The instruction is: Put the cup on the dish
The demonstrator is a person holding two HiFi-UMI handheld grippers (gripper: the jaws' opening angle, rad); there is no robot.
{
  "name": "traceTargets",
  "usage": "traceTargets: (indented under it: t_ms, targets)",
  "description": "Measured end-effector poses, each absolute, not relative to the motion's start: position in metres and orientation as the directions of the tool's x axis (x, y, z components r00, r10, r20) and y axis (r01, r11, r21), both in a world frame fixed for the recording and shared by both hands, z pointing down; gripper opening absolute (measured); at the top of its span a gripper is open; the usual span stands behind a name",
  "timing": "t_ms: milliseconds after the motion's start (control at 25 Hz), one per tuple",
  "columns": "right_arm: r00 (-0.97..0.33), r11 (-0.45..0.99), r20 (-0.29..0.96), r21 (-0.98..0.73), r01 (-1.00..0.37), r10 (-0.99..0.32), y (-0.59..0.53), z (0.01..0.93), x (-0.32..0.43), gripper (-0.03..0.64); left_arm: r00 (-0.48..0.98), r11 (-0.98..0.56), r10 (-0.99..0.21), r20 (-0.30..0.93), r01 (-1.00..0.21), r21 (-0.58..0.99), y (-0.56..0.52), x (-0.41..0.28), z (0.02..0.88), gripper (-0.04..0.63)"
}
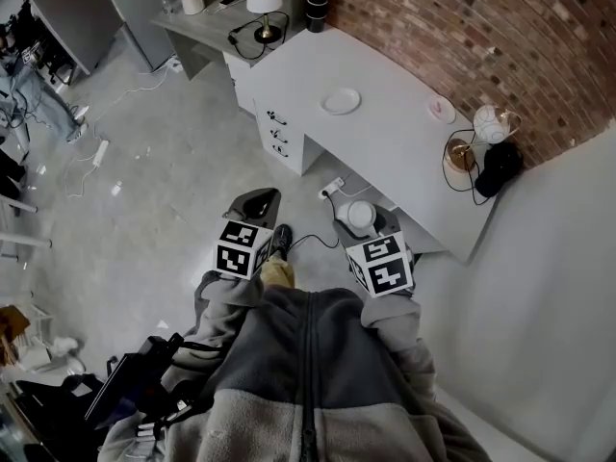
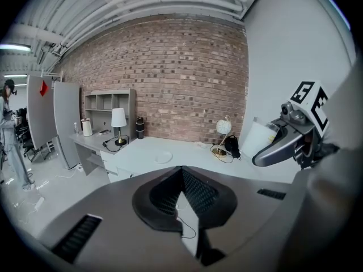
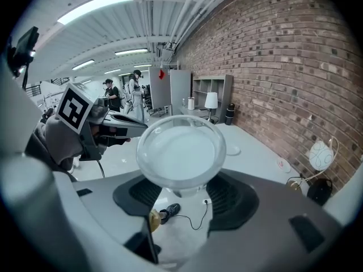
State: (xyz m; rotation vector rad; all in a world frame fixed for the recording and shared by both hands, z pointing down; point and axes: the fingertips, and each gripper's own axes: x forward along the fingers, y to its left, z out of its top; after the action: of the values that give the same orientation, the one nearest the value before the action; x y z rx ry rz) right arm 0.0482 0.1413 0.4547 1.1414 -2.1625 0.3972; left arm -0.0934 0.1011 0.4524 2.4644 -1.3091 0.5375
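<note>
The right gripper (image 3: 181, 192) was clamped on the cup (image 3: 180, 152), well apart from the dish (image 1: 341, 101) on the worktop (image 1: 395, 157). The left gripper (image 2: 182, 177) was closed, empty. The cup was best carried level and lowered onto the dish's centre.

A long white desk (image 1: 385, 162) runs along the brick wall (image 1: 462, 27). A white dish (image 1: 341, 101) lies near its middle, with a small pinkish saucer (image 1: 442, 111) nearer the wall. At one end stand a globe lamp (image 1: 491, 123) and a black pouch (image 1: 499, 166); a black flask (image 1: 317, 10) stands at the other end
</note>
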Motion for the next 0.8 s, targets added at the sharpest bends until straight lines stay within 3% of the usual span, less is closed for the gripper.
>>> traceTargets:
  t_ms: [800]
  targets:
    - [-0.343,0.483,0.697,0.005,-0.876,-0.63,0.006,0.452,0.045,0.251,0.592,-0.632,-0.637,0.494,-0.768,0.104,-0.052,-0.088,0.453,0.006]
